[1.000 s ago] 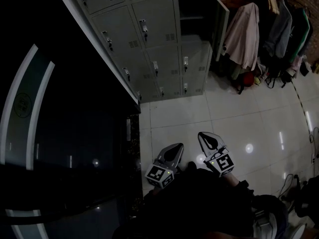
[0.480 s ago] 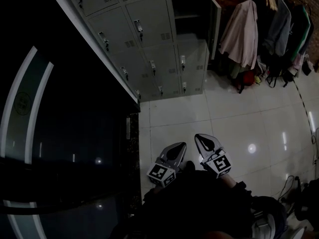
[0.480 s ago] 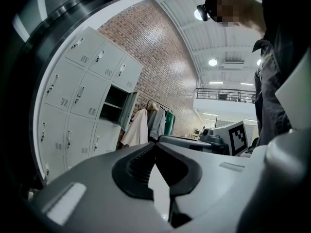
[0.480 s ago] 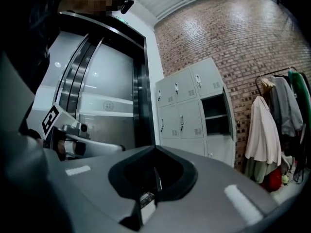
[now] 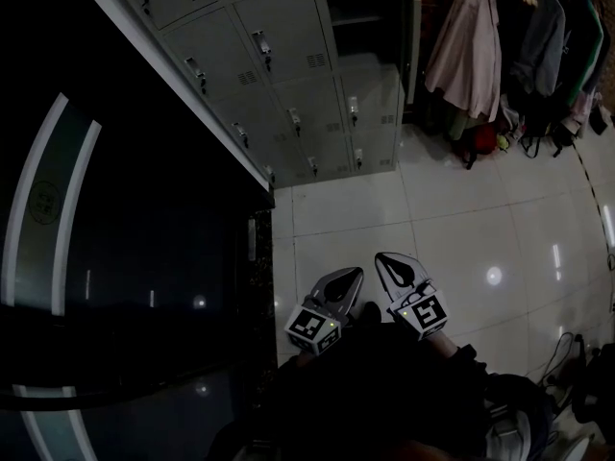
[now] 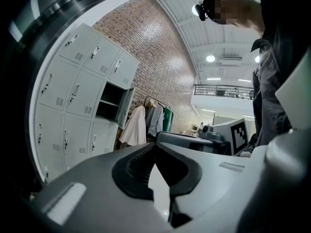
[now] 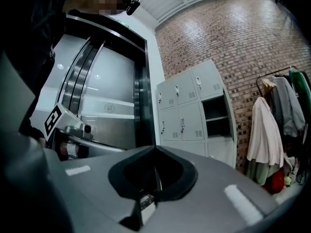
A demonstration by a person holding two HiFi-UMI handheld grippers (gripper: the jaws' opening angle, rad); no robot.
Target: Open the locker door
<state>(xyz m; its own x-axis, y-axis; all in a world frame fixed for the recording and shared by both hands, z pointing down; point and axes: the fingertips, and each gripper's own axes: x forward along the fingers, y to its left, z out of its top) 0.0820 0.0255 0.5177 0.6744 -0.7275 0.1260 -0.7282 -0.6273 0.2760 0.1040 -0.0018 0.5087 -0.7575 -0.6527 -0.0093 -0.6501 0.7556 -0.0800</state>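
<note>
A bank of grey lockers (image 5: 288, 75) stands across the tiled floor, far from both grippers. One compartment (image 5: 360, 12) at its right end is open, with its door (image 5: 410, 27) swung out; the other doors are closed with latch handles. The open compartment also shows in the left gripper view (image 6: 111, 103) and the right gripper view (image 7: 216, 116). My left gripper (image 5: 352, 275) and right gripper (image 5: 387, 259) are held low, close to the body, side by side and pointing toward the lockers. Both are shut with nothing between the jaws, as seen for the left gripper (image 6: 155, 144) and the right gripper (image 7: 155, 147).
A dark glossy wall with steel lift doors (image 5: 115, 257) fills the left side. Coats and jackets (image 5: 466, 56) hang on a rack against the brick wall right of the lockers, with bags on the floor below. White glossy tiles (image 5: 461, 219) lie between me and the lockers.
The head view has drifted slightly, so the lockers sit a little further left and up in the frame. Both grippers keep almost the same place and stay shut.
</note>
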